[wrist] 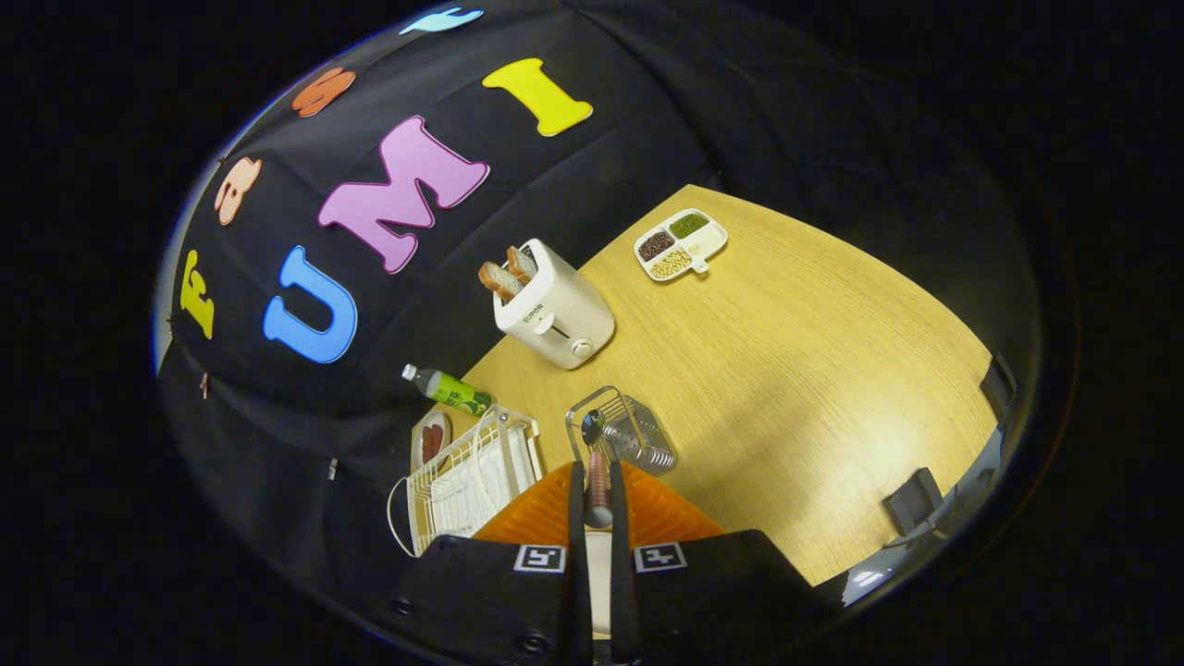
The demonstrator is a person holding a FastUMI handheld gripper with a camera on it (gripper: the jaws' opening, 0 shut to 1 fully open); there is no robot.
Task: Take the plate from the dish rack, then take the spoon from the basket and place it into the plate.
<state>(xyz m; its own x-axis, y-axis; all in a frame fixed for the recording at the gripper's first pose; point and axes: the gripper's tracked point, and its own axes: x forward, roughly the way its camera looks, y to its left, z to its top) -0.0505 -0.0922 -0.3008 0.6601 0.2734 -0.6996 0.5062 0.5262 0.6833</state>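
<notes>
gripper [598,481] clamped on spoon [596,462] – above orange plate [536,518]

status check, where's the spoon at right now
Gripper fingers shut on spoon, bowl end up. Orange plate right under it, off the dish rack. Wire basket just ahead. Nothing blocking.

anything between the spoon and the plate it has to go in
Nothing visible does. The tool is shut on the spoon by its handle, bowl pointing ahead toward the wire basket. The orange plate lies directly beneath the fingers and spoon, beside the white dish rack, with open air between spoon and plate.
</notes>
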